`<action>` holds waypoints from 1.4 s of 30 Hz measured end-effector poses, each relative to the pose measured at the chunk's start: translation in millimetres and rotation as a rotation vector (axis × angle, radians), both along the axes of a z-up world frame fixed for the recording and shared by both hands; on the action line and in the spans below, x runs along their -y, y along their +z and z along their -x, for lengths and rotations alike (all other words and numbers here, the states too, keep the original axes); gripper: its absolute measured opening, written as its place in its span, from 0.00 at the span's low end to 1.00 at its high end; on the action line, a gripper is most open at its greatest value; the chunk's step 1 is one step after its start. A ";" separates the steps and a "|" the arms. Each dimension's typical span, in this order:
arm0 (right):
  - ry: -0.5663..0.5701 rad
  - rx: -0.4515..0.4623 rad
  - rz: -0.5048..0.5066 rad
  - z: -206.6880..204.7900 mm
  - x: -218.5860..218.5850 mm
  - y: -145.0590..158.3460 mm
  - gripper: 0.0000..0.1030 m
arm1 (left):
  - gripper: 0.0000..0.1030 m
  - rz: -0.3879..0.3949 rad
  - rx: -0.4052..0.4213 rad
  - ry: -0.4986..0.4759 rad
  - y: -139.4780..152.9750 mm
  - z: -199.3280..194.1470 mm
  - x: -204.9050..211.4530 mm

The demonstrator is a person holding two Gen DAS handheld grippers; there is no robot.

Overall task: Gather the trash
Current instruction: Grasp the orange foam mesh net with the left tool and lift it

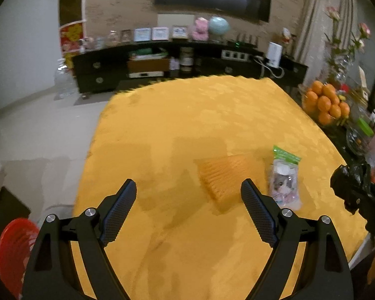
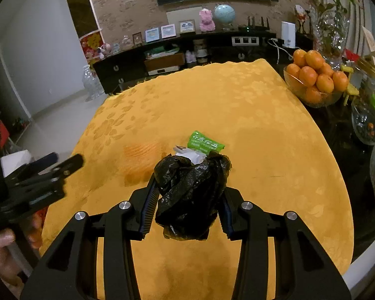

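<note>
Black bag [image 2: 191, 195] | clamped in right hand-held gripper [image 2: 187, 200] | above yellow tablecloth [image 2: 262, 125]

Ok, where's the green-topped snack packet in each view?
Left wrist: packet lies right of centre on the yellow cloth, just beyond the right finger.
Right wrist: packet at centre, partly hidden behind the black bag.
Shared landmark: orange bowl, at right in both.

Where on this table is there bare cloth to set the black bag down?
Bare yellow tablecloth stretches from the green-topped packet to the table's far edge, and also lies near the cameras. Crowded: the right side, with the orange bowl and glass jars. The right claw grips the black bag.
</note>
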State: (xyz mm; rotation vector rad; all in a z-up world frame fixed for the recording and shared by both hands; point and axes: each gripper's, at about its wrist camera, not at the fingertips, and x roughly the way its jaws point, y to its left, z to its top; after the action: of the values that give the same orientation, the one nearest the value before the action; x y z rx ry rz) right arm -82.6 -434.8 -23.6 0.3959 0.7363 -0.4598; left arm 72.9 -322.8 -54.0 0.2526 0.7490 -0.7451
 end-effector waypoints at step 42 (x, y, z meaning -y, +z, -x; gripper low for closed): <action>-0.049 -0.074 -0.037 -10.8 20.8 -29.6 0.41 | 0.10 0.015 -0.152 -0.157 -61.4 -13.3 56.2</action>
State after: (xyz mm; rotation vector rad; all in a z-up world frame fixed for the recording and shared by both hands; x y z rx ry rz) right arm -71.8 -455.6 -53.1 0.4340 0.8088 -0.5097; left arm 86.3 -379.0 -115.4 0.2455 0.8739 -0.9260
